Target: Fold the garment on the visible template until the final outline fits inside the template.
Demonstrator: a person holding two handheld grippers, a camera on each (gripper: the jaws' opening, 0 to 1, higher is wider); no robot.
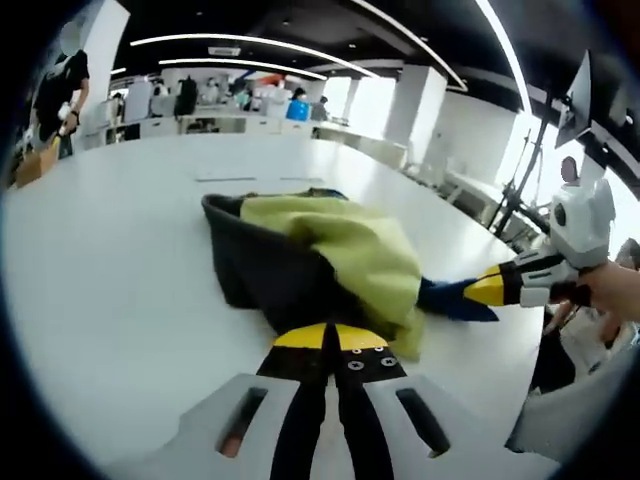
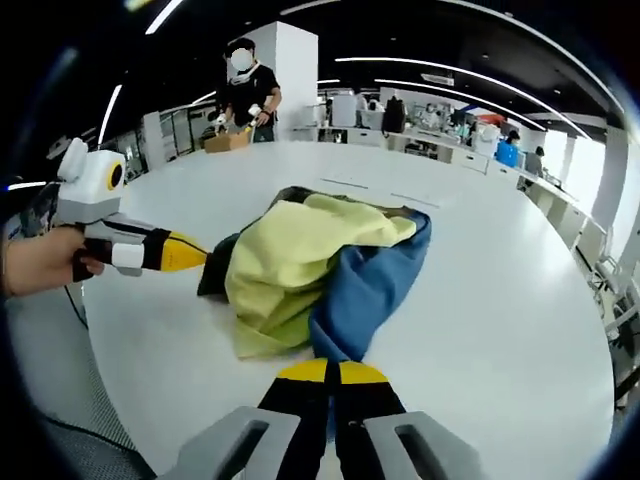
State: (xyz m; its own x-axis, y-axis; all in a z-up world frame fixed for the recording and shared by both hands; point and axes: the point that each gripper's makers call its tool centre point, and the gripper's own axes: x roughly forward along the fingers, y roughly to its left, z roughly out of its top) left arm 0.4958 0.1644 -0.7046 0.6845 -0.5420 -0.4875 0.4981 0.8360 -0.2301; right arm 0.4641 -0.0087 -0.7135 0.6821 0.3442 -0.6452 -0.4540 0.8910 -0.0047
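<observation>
A crumpled garment (image 1: 345,245) of yellow-green, dark grey and blue cloth lies bunched in the middle of the white table (image 1: 110,270). My left gripper (image 1: 330,338) has its jaws together on the dark grey edge. The right gripper (image 1: 487,290) comes in from the right, pinching the blue part. In the right gripper view the garment (image 2: 285,260) shows yellow-green on top with a blue fold toward me. My right gripper (image 2: 330,372) is shut on that blue fold. The left gripper (image 2: 192,253), held by a hand, meets the dark edge at the left. Thin template lines (image 1: 258,180) mark the table beyond the garment.
A person (image 2: 245,85) stands by a cardboard box at the table's far side. Desks and chairs line the back of the room. A tripod (image 1: 520,190) stands off the table's right edge. The white table (image 2: 500,300) stretches wide around the garment.
</observation>
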